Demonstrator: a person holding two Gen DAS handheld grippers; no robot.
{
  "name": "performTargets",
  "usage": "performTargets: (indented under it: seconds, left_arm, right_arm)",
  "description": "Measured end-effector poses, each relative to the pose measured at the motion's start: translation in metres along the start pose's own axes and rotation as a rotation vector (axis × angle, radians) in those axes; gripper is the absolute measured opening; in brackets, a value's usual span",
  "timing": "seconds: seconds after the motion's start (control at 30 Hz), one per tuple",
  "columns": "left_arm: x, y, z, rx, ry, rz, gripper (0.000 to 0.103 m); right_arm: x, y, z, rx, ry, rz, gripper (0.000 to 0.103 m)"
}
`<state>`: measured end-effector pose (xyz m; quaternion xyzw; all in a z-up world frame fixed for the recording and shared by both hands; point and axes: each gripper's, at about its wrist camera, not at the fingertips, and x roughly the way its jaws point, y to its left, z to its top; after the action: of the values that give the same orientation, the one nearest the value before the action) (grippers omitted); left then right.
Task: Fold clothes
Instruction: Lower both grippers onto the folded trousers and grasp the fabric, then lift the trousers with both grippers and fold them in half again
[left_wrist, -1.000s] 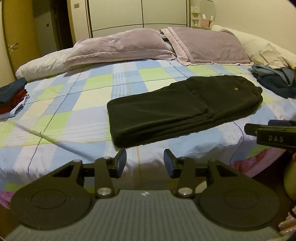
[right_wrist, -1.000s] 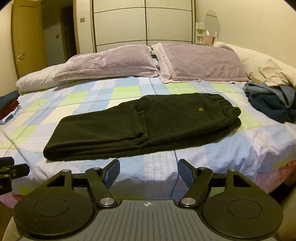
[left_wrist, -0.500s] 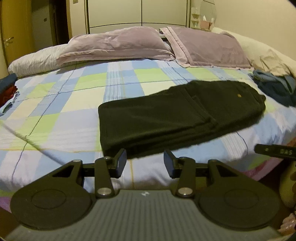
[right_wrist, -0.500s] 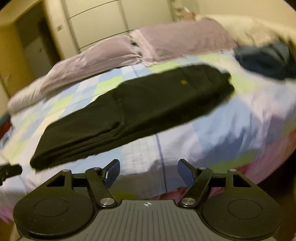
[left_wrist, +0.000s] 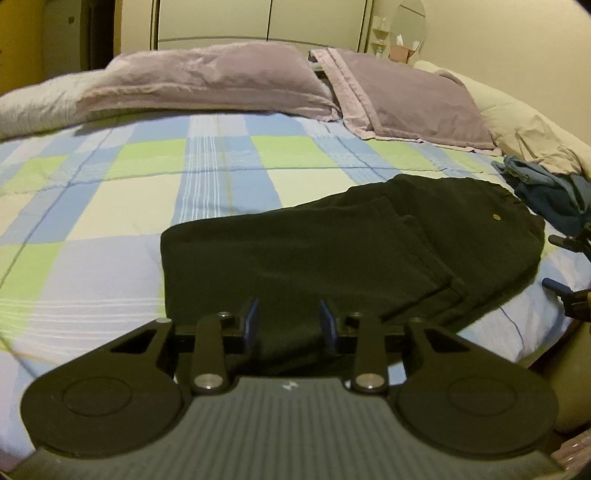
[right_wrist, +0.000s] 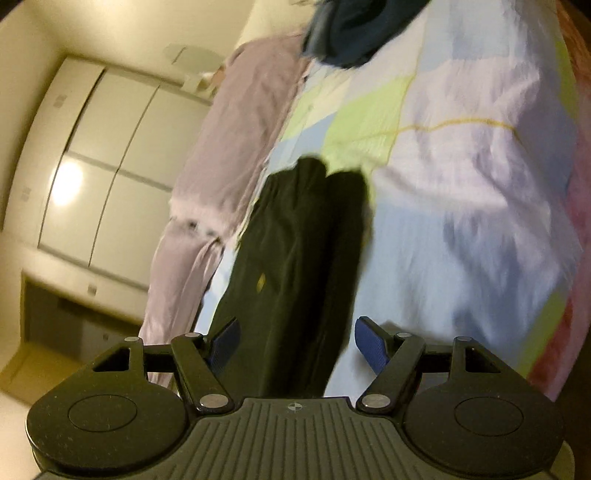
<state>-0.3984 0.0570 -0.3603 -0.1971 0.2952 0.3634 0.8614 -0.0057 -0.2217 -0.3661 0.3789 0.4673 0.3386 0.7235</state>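
Dark, nearly black trousers (left_wrist: 332, 254) lie folded lengthwise on the checked bedspread (left_wrist: 129, 192), waist with a brass button to the right. My left gripper (left_wrist: 290, 326) is open, its fingers straddling the near edge of the trouser legs. My right gripper (right_wrist: 297, 343) is open and rolled sideways, with the trousers (right_wrist: 295, 258) running away between its blue pads (right_wrist: 371, 349). The view is blurred, so contact is unclear. Its tips show at the left wrist view's right edge (left_wrist: 569, 266).
Two mauve pillows (left_wrist: 221, 79) lie at the head of the bed. A pile of blue clothes (left_wrist: 546, 192) and a beige garment (left_wrist: 543, 144) sit at the right. A white wardrobe (right_wrist: 96, 158) stands behind. The bed's front edge drops just below the trousers.
My left gripper moved forward over the trousers' near edge. My right gripper rolled sharply sideways and swung to the waist end, closer to the cloth. Both stayed open.
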Motion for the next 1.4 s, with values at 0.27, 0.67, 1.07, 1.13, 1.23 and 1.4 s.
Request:
performTargets:
  seconds: [0.27,0.67,1.07,1.13,1.23,1.4]
  left_arm:
    - [0.029,0.035,-0.005,-0.172,0.058,-0.061,0.02]
    - [0.022,0.066,0.001,-0.417,0.057,-0.154,0.017]
    - [-0.033,0.148,-0.033,-0.649,-0.03,-0.076,0.017]
    - [-0.037,0.16,-0.041,-0.678,-0.026,-0.067,0.017]
    - [-0.039,0.171,-0.05,-0.709,-0.016,-0.073,0.017]
    - [-0.036,0.182,-0.062,-0.746,0.0,-0.107,0.017]
  right_arm:
    - [0.03,-0.004,0.027,-0.034,0.004,-0.058,0.06]
    - [0.043,0.008,0.023,-0.216,0.041,-0.111,0.019]
    - [0.014,0.187,-0.201,-1.419,-0.302,-0.084,0.014]
    - [0.013,0.192,-0.261,-1.604,-0.29,-0.007,0.015]
    - [0.021,0.18,-0.343,-1.869,-0.212,0.078,0.017]
    - [0.044,0.126,-0.442,-2.29,-0.097,0.054,0.033]
